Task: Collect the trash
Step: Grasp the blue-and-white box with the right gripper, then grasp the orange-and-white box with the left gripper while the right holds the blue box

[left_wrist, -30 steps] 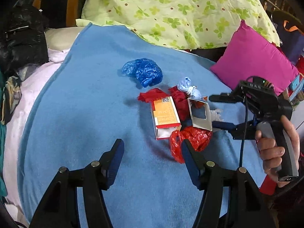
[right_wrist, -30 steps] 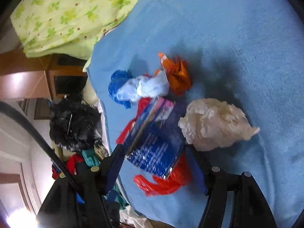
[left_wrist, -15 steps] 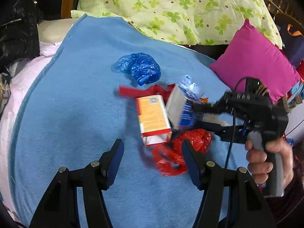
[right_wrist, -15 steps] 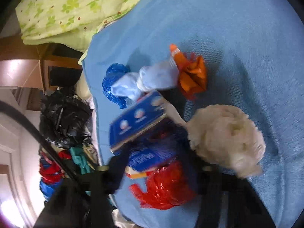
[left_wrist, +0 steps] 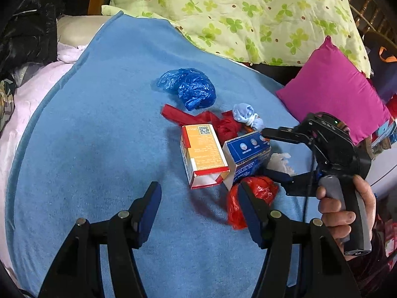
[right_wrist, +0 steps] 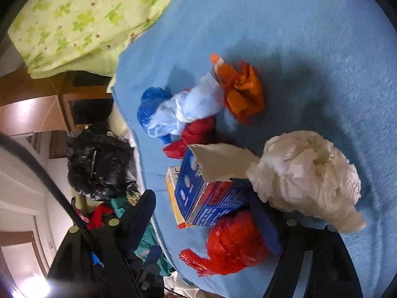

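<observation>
So the trash is all heaped on a fuzzy blue blanket [left_wrist: 99,134], bunched toward its right side, below the clover-print quilt [left_wrist: 248,12] at the far edge. Going left to right in the left wrist view: the left gripper [left_wrist: 198,213] hangs over bare blanket near the front edge, jaws moderately apart with nothing between them. Then one crinkly blue plastic bag [left_wrist: 191,89], a red plastic strip [left_wrist: 193,118] twisted under an orange-and-white carton [left_wrist: 203,156] with a QR code on its end. The print's too small to read. Leaning on that is a blue box [left_wrist: 245,154] with three round icons and tiny white text, flap torn open. Behind it one pale blue wad [left_wrist: 247,115], in front one shiny red bag [left_wrist: 250,196], and a crumpled white tissue [left_wrist: 280,162]. An orange wrapper [right_wrist: 243,94] shows in the right wrist view only. The right gripper [left_wrist: 266,152], held by a hand [left_wrist: 347,211], straddles the blue box, jaws opening, pads off it. A magenta pillow [left_wrist: 330,89] sits at the right edge.
</observation>
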`<action>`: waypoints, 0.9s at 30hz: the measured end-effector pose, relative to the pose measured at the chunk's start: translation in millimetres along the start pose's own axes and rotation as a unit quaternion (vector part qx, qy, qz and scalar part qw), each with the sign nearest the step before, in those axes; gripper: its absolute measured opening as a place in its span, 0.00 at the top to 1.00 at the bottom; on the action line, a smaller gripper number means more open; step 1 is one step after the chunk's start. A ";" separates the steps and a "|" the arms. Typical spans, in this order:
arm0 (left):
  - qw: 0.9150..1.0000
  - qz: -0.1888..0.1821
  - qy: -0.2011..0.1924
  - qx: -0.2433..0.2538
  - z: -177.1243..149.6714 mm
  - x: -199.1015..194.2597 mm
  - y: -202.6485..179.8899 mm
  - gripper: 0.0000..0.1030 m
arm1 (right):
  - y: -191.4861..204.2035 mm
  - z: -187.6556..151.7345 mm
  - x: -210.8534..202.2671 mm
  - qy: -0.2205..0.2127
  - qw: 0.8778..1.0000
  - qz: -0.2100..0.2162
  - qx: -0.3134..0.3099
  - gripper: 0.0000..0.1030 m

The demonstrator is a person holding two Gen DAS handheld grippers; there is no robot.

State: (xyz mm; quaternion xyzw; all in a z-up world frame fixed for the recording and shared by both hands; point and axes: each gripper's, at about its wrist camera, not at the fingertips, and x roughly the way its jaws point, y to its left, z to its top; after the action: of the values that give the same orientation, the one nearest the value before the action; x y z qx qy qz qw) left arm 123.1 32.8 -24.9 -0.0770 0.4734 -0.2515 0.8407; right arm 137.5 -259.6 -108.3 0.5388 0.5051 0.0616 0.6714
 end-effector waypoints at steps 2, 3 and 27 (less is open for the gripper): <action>1.000 0.003 0.001 -0.001 -1.3 -0.6 2.3 0.37 | 2.5 -3.4 4.0 0.001 1.000 -0.023 -0.008 0.22; 1.000 0.004 0.001 -0.002 -2.2 -1.6 4.5 0.37 | 6.5 -5.9 6.8 0.000 0.999 -0.032 -0.017 0.22; 1.000 0.007 -0.001 -0.009 -0.5 -3.7 21.0 0.37 | 32.7 -3.4 34.8 -0.044 0.991 -0.107 -0.067 0.57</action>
State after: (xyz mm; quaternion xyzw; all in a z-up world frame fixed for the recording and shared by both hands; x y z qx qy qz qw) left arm 128.4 52.8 -30.1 -0.0816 0.4757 -0.2413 0.8419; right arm 166.9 -222.1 -103.5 0.4374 0.5244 -0.0005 0.7305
